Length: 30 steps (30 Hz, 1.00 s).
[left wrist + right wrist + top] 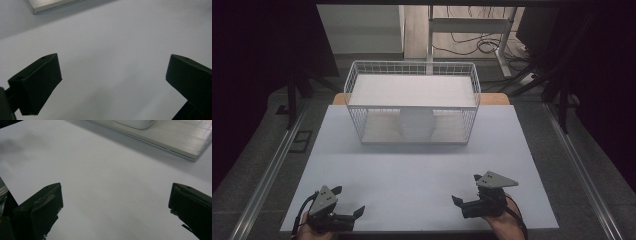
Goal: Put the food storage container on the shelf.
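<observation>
White pot (416, 124) under wire rack (412, 86) shelf; both grippers' fingers (37, 85) apart, empty. Risk: snagging shelf, tipping pot.

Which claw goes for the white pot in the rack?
Right, probably. The right claw sits open, nearer the pot on the rack's lower shelf, and its view shows the pot ahead. The left claw is farther off.

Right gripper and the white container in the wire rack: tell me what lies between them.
Nothing but bare white tabletop. In the high view the right gripper sits near the front edge, and the white container stands on the wire rack's lower shelf, with no object between.
</observation>
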Motion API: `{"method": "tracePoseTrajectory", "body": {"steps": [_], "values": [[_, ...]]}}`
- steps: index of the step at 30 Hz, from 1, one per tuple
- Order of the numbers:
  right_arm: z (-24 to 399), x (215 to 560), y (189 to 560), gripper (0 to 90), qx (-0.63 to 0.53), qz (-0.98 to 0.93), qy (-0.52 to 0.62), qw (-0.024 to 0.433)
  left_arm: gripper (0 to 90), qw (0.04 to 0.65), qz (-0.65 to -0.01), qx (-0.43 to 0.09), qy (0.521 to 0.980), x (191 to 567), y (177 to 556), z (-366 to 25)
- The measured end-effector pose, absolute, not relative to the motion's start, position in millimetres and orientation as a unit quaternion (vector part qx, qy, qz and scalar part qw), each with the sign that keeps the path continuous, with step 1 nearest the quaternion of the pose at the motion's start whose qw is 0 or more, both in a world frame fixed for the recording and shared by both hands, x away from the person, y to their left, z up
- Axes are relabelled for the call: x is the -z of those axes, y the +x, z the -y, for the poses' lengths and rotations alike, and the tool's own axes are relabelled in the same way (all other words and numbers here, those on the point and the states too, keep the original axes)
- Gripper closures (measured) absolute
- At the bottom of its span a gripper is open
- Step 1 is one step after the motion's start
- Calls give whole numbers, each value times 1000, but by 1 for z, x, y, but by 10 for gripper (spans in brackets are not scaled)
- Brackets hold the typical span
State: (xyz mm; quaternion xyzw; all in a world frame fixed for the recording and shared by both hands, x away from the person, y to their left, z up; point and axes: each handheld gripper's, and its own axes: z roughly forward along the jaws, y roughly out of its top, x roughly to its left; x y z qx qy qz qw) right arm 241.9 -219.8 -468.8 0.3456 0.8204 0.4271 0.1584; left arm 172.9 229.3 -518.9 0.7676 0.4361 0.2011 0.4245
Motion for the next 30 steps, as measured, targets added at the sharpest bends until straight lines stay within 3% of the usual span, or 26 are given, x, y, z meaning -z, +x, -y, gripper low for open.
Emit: {"method": "tracePoseTrajectory", "body": {"steps": [21, 30], "values": [[276, 485, 211, 0, -401, -799, 403, 198, 0, 437, -460, -225, 740, 520, 156, -251], [284, 499, 205, 0, -373, -806, 417, 192, 0, 420, -460, -223, 750, 525, 156, -250]]}}
